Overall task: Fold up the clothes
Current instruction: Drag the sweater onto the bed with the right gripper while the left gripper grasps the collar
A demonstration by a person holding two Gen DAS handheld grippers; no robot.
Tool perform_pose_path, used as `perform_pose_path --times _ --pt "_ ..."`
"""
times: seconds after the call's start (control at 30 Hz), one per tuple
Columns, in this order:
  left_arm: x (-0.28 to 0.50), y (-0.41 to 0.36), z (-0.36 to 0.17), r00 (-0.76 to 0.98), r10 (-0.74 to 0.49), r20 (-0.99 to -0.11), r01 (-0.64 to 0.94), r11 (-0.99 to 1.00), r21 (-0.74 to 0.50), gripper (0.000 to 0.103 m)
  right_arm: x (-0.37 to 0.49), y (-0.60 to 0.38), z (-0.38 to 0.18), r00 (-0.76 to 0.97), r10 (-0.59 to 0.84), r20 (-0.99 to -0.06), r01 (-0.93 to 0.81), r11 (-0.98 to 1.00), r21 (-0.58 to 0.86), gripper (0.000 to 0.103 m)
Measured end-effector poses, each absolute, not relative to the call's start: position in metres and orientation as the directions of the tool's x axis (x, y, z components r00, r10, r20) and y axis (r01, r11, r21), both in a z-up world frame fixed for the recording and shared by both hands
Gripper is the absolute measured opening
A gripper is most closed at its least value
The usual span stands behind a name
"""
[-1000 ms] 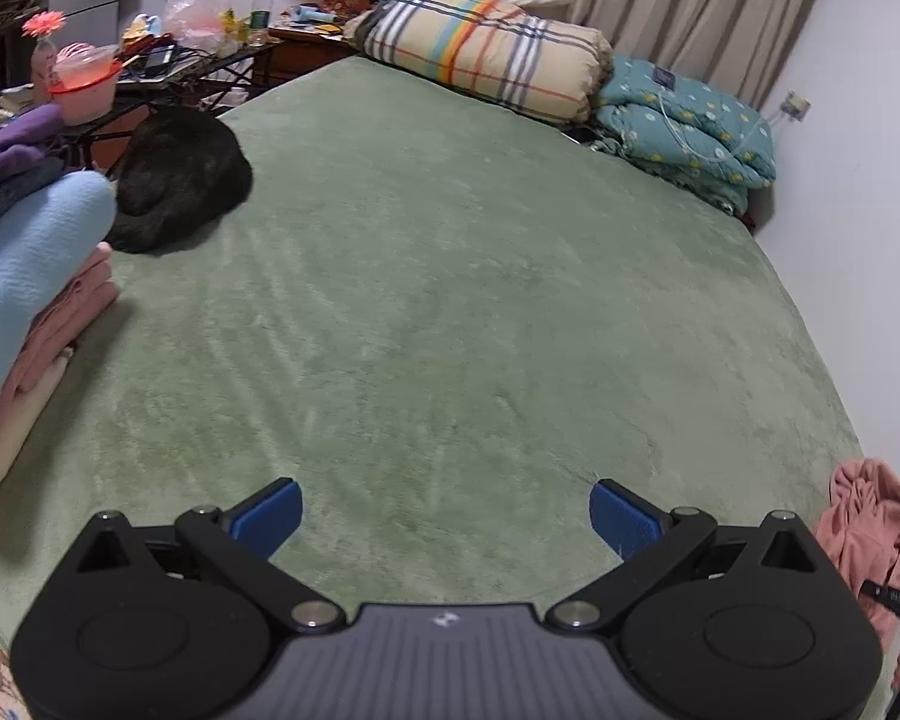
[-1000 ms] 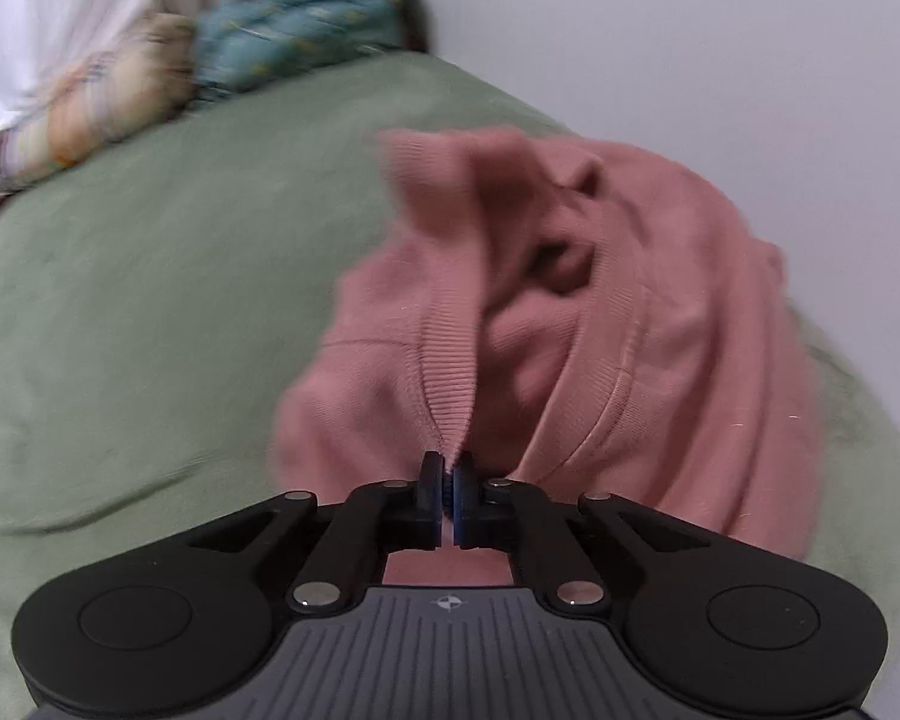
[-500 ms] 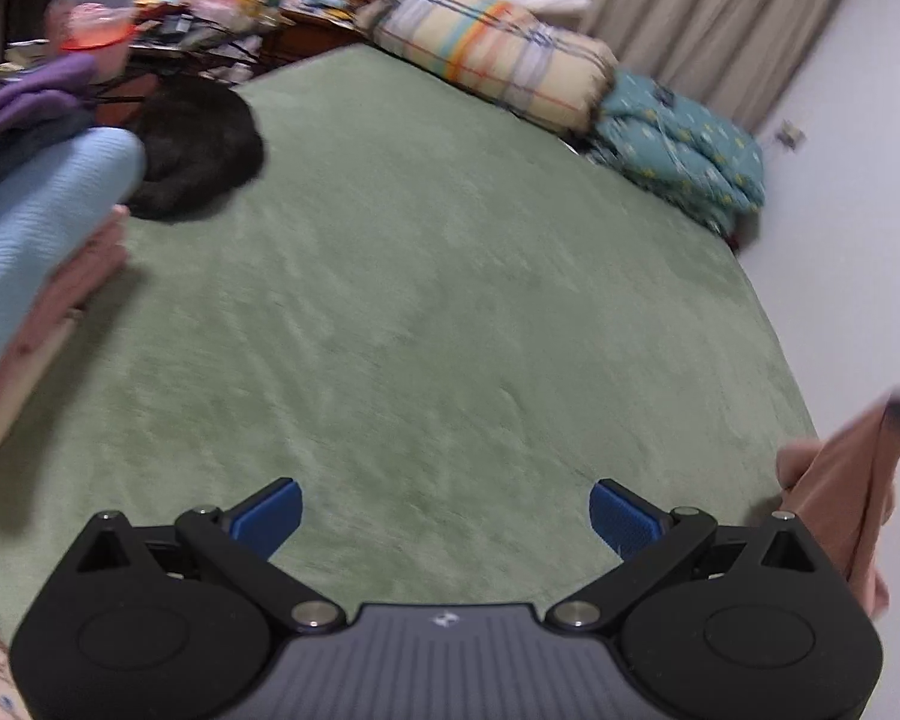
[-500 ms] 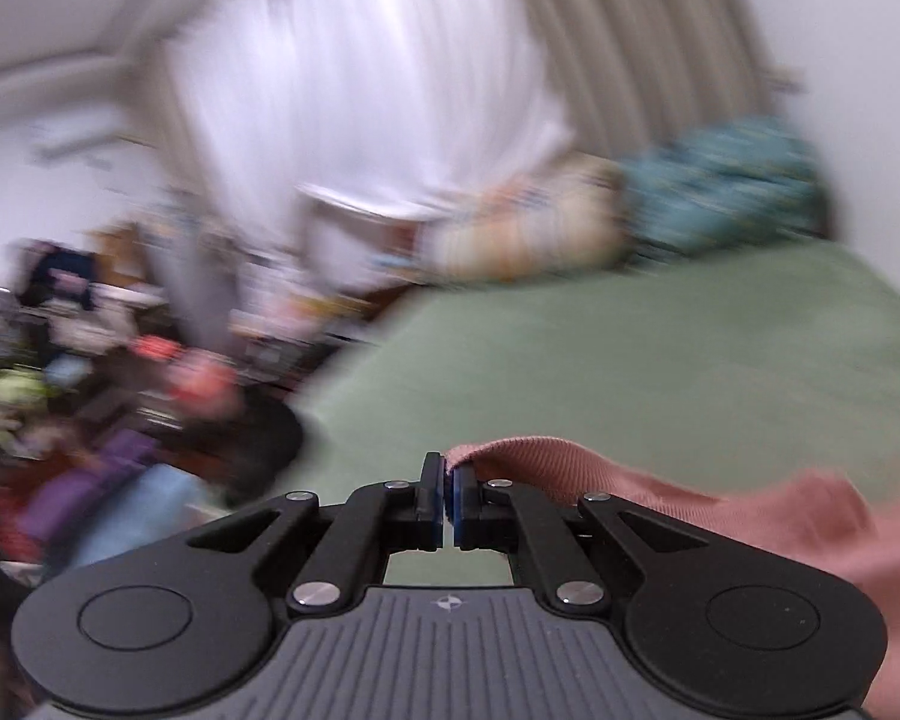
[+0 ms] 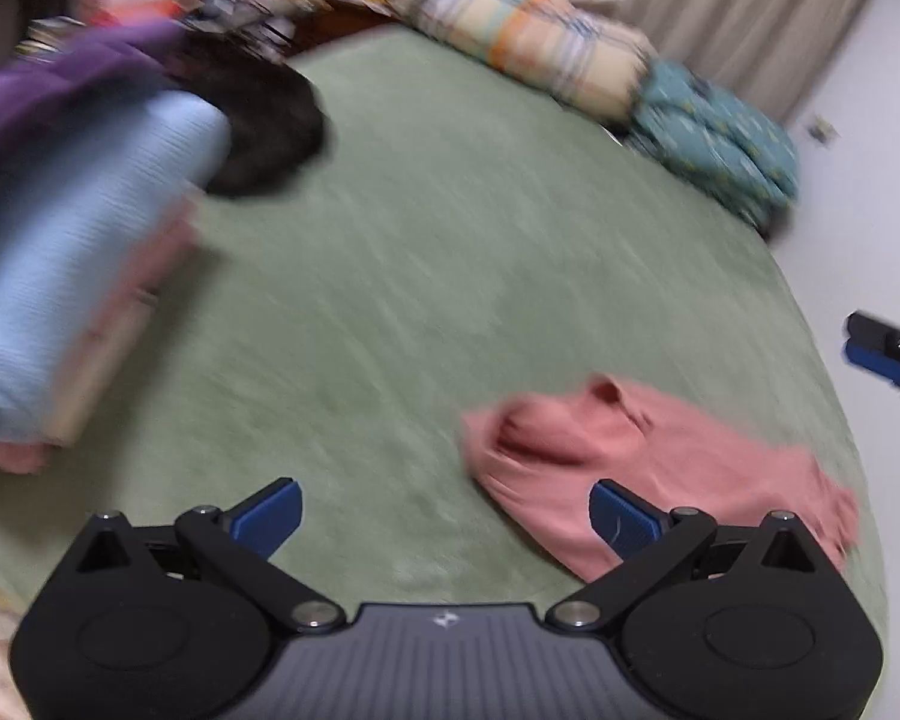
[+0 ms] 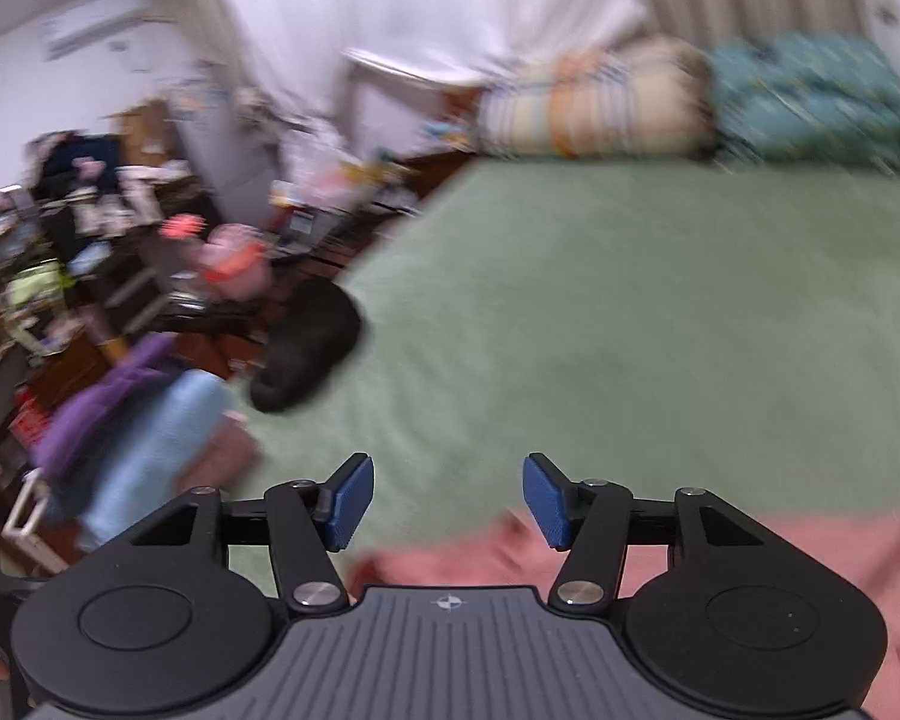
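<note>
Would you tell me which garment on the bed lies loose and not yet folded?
The pink sweater, crumpled alone near the left gripper; the others sit in the folded stack.

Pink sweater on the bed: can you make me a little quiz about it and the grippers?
1. True or false: the right gripper grips the pink sweater.
2. What colour is the bed cover?
3. The folded stack lies: A) left of the sweater, B) on top of the sweater.

Key: 1 false, both the right and the left gripper are open, and the sweater lies crumpled on the cover; 2 green; 3 A.
</note>
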State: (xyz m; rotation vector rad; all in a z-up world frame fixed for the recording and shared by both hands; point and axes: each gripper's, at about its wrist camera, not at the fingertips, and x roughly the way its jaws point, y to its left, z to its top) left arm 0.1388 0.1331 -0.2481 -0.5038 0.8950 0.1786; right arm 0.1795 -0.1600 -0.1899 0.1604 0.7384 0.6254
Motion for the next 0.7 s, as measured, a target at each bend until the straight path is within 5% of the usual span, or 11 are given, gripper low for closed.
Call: perform_pose_path --times 0.33,0.4,0.43,0.47,0.7 --pt "0.184 0.088 -0.322 0.562 -0.122 -0.818 -0.413 0.815 -0.406 0.094 0.133 -0.215 -0.235 0.569 0.546 -0.615 -0.338 0.837 0.43 0.055" --pt "0.193 0.079 -0.337 0.55 -0.136 -0.824 -0.426 0.803 -0.417 0.081 0.125 -0.219 -0.24 0.569 0.545 -0.616 -0.321 0.837 0.443 0.056" --pt "0.197 0.075 -0.345 0.544 -0.143 -0.827 -0.432 0.797 -0.422 0.059 0.121 -0.222 -0.242 0.569 0.544 -0.616 -0.313 0.837 0.45 0.056" --pt "0.204 0.074 -0.349 0.541 -0.151 -0.828 -0.429 0.797 -0.426 0.021 0.117 -0.224 -0.245 0.569 0.544 -0.617 -0.304 0.836 0.456 0.057" --pt "0.179 0.094 -0.324 0.58 -0.217 -0.785 -0.283 0.85 -0.444 0.013 0.089 -0.241 -0.261 0.569 0.539 -0.621 -0.245 0.832 0.498 0.058"
